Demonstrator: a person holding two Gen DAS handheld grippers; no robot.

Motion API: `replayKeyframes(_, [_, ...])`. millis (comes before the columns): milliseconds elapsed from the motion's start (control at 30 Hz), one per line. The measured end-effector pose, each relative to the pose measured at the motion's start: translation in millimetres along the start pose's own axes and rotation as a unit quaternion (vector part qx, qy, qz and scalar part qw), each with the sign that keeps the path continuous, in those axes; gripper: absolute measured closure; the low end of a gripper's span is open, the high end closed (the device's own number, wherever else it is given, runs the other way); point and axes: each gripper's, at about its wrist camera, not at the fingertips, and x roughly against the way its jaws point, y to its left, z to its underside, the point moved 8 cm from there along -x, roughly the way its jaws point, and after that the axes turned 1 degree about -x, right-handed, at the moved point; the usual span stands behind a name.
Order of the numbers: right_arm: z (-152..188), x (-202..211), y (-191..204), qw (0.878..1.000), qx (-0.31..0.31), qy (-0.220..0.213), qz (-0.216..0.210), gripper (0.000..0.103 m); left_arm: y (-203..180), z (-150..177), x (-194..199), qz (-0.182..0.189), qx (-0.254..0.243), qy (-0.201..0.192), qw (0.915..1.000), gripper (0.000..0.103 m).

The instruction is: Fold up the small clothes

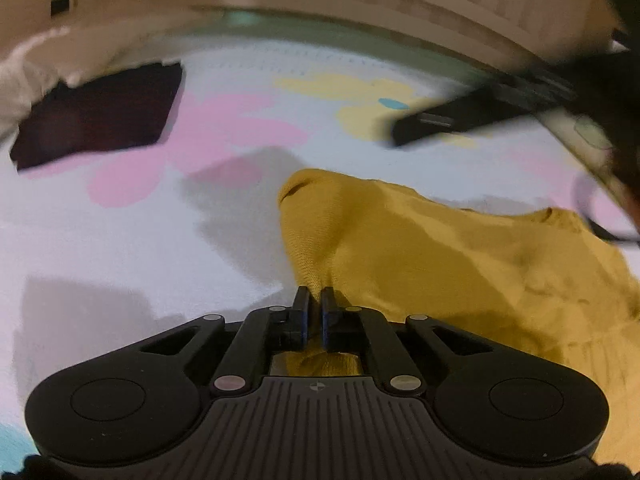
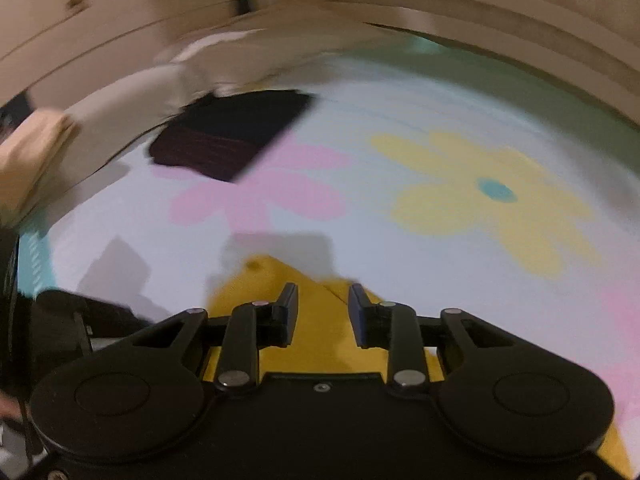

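The mustard-yellow knitted garment [image 1: 420,248] lies rumpled at lower right of the left wrist view, on a pale floral-printed sheet [image 1: 120,240], and the left tool [image 1: 315,300] is pressed together on a pinch of its near edge. In the right wrist view the right tool [image 2: 323,300] hangs spread above the same yellow cloth [image 2: 312,336], gripping nothing as far as the blur allows. A folded dark maroon garment [image 1: 96,120] sits at upper left, so this looks like the start of folding the yellow piece; next, the right tool needs its own edge so the cloth can be spread flat.
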Motion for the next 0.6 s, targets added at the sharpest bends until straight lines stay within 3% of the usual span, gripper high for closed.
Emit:
replayKeyframes(167, [-12,-42,48,0.994,0.106,0.013,-0.031,0.064,-8,2,2,-0.019,-0.032,-0.021,0.9991,0.098])
replayKeyframes(333, [2,-70,80,0.969,0.239,0.052,-0.029,0.064,-21,5,3,-0.043,-0.075,-0.037,0.9955,0.098])
replayKeyframes(433, [13,-77,83,0.959,0.273,0.07,-0.035,0.064,-29,8,3,-0.052,-0.102,-0.043,0.9925,0.098])
replayKeyframes(467, [16,-81,83,0.955,0.283,0.078,-0.036,0.067,-29,8,3,-0.054,-0.104,-0.045,0.9921,0.098])
replayKeyframes(533, [21,-88,80,0.95,0.296,0.097,-0.027,0.082,-30,8,2,-0.057,-0.104,-0.046,0.9919,0.098])
replayKeyframes(600, [18,-96,74,0.952,0.289,0.103,-0.017,0.09,-30,8,1,-0.059,-0.104,-0.046,0.9917,0.098])
